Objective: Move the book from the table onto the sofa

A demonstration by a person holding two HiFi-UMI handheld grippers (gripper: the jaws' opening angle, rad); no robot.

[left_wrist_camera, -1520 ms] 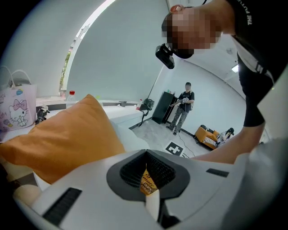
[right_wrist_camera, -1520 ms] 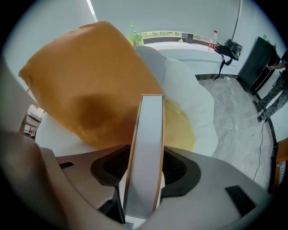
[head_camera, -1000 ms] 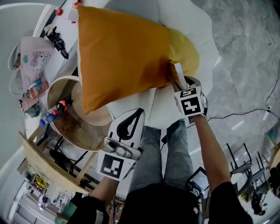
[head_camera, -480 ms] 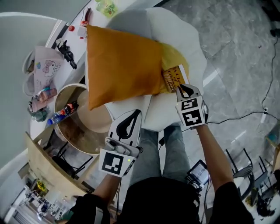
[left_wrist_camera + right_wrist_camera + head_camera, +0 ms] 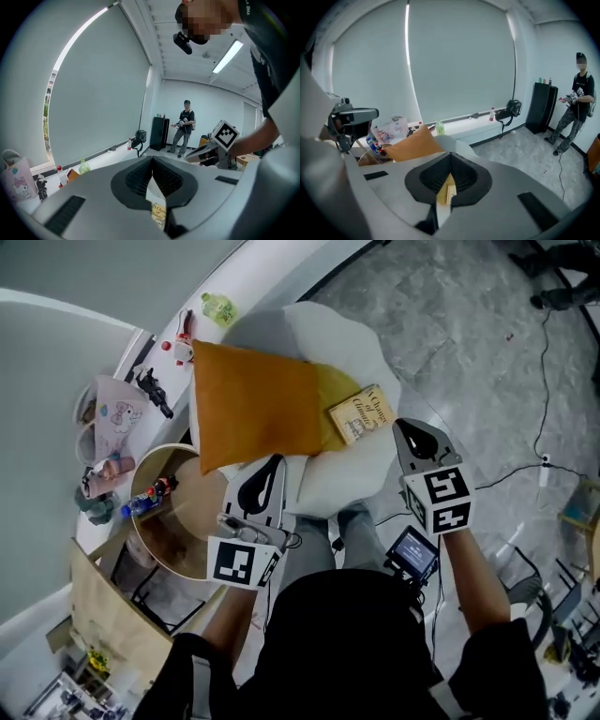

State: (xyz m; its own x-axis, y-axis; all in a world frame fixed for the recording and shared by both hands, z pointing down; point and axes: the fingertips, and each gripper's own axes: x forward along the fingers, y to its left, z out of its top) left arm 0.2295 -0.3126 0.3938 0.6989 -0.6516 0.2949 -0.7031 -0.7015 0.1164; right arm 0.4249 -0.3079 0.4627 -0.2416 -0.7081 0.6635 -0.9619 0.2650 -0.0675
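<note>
Now that the jaws of the right gripper [image 5: 409,427] have just closed on nothing, and those of the left gripper [image 5: 272,465] sit together empty, both have lifted clear. The tan paperback book [image 5: 361,413] lies flat on the white padded sofa [image 5: 342,479], against the orange fabric cushion [image 5: 258,413], apart from both grippers. Placement looks done.

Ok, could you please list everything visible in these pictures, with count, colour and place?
sofa: one, white, centre
pillow: one, orange, on the sofa
book: one, tan, on the sofa beside the pillow
table: one, round, wooden, left of the sofa
bottle: one, red label, on the table
green bottle: one, on the windowsill
bag: one, pale, on the windowsill
bystander: one, dark clothes, far across the room
left gripper: one, white, shut, empty, at the sofa's front edge
right gripper: one, white, jaws just closed, empty, right of the book
</note>
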